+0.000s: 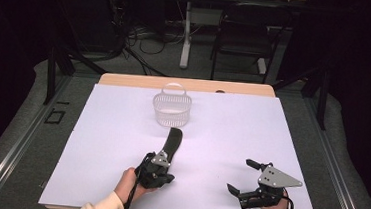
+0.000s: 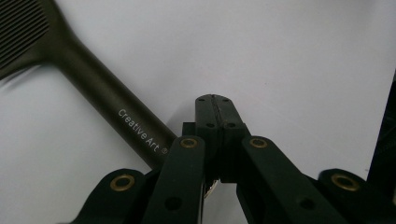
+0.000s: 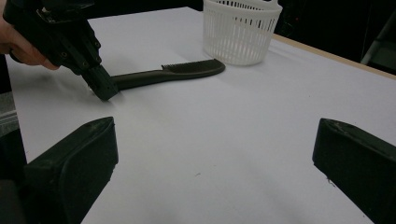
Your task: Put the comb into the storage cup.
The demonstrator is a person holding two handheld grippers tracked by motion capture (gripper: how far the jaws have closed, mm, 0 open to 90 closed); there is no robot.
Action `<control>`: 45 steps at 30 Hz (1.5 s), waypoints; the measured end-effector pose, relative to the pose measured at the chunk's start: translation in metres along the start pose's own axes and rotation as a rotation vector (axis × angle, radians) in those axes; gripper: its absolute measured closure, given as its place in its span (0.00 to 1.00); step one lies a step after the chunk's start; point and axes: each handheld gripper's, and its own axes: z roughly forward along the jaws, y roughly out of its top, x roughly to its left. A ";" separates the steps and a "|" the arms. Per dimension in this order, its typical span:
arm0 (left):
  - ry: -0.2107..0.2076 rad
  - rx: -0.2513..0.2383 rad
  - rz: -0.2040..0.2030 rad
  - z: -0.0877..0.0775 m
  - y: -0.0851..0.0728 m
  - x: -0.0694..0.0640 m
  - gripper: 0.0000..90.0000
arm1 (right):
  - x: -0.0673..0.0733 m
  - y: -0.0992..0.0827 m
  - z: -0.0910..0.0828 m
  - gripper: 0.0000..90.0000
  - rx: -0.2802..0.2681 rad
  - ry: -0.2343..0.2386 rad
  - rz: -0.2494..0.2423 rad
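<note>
Comb (image 1: 172, 142) handle just beside closed left tool (image 2: 215, 112).

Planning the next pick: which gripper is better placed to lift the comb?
Left. The left gripper sits at the comb handle, jaws shut beside it; the right gripper is open, well away.

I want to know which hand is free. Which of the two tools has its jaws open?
The right tool, wide open over bare table. The left tool is shut beside the comb.

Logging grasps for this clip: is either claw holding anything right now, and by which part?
Nothing is held. The left claw is shut empty beside the comb handle; the right claw is open over the table.
</note>
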 end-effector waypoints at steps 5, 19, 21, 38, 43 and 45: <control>0.014 0.005 -0.005 -0.004 -0.003 0.003 1.00 | 0.000 0.000 0.000 0.00 -0.002 -0.001 0.000; 0.052 -0.001 -0.023 -0.010 -0.008 0.011 1.00 | 0.000 0.000 0.000 0.00 0.002 0.001 -0.001; 0.054 0.003 -0.026 -0.011 -0.008 0.012 1.00 | 0.000 0.000 0.000 0.00 0.003 0.001 -0.003; 0.106 0.001 -0.048 -0.017 -0.012 0.023 1.00 | 0.000 0.000 0.000 0.00 0.005 0.001 0.000; 0.113 -0.003 -0.056 -0.018 -0.013 0.028 1.00 | 0.000 0.000 0.000 0.00 0.005 0.001 -0.001; 0.118 -0.005 -0.063 -0.018 -0.013 0.029 1.00 | 0.000 0.000 0.001 0.00 0.006 0.001 0.000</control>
